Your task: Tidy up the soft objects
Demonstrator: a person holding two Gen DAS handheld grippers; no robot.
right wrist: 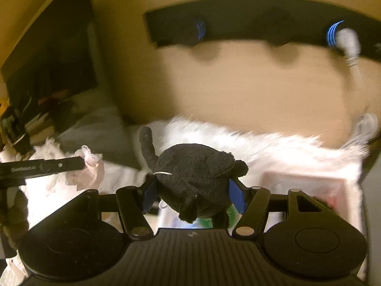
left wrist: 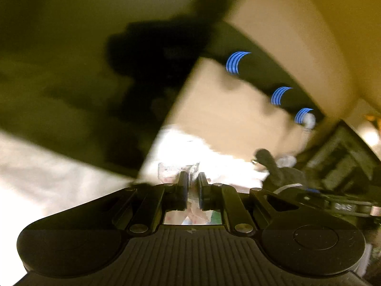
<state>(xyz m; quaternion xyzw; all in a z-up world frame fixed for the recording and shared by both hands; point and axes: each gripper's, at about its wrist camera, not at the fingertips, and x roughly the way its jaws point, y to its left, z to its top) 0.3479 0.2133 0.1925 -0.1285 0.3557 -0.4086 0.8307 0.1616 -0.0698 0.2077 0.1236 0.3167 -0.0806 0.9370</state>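
My right gripper [right wrist: 194, 190] is shut on a black plush toy [right wrist: 195, 178], held above white fluffy bedding [right wrist: 273, 150]. The same black plush toy [left wrist: 281, 171] shows at the right of the left wrist view. My left gripper [left wrist: 192, 183] is shut on a thin pale pink crinkly soft item [left wrist: 166, 171]; in the right wrist view that pink item [right wrist: 90, 164] hangs from the left gripper's fingertips [right wrist: 78, 162]. Both views are motion-blurred.
A black wall rack with blue-ringed hooks [right wrist: 262, 21] hangs on a tan wall [right wrist: 250, 88]; a white item [right wrist: 347, 40] hangs on its right hook. A pale box [right wrist: 309, 190] sits on the bedding. A dark shelf [right wrist: 47, 54] stands at the left.
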